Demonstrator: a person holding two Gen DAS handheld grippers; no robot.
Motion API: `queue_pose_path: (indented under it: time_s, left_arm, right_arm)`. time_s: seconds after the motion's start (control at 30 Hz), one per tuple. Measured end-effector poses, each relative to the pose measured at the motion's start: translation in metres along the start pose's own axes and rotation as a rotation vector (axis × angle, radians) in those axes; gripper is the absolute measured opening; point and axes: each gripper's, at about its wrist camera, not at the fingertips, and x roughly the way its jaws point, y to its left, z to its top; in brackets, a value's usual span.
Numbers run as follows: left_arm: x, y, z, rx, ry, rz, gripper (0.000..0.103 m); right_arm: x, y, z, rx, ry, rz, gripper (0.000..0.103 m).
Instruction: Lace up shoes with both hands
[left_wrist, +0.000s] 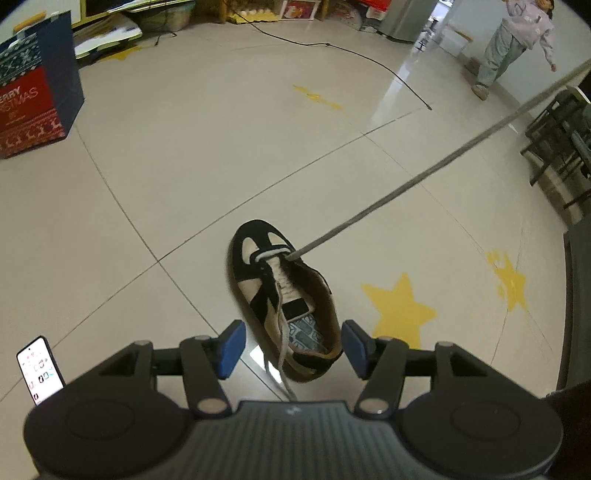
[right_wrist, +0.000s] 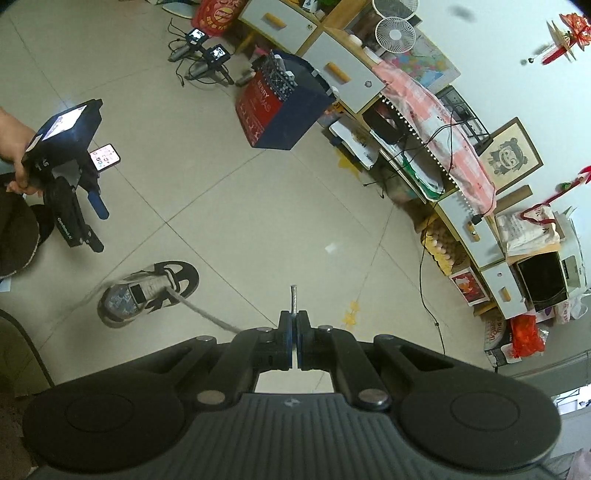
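Left gripper (left_wrist: 293, 349), jaws apart and empty, above heel of black-and-cream shoe (left_wrist: 284, 295) lying on tiled floor (left_wrist: 184, 166), loose lace end (left_wrist: 282, 347) trailing between the jaws. Beyond them, taut grey lace (left_wrist: 424, 177) running from front eyelets up and rightward. Right gripper (right_wrist: 294, 321), jaws clamped on lace tip (right_wrist: 294, 297), shoe off to their left.

Glossy tiled floor (left_wrist: 221, 147), cluttered shelves (right_wrist: 424, 122)
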Motion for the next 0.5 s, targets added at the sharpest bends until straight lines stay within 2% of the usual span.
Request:
queue_pose_path:
  time_s: [0.5]
  left_arm:
    - [0.004,0.003,0.001,-0.011,-0.006,0.0,0.059]
  right_arm:
    - [0.013,0.009,-0.001,0.027,-0.015,0.018,0.003]
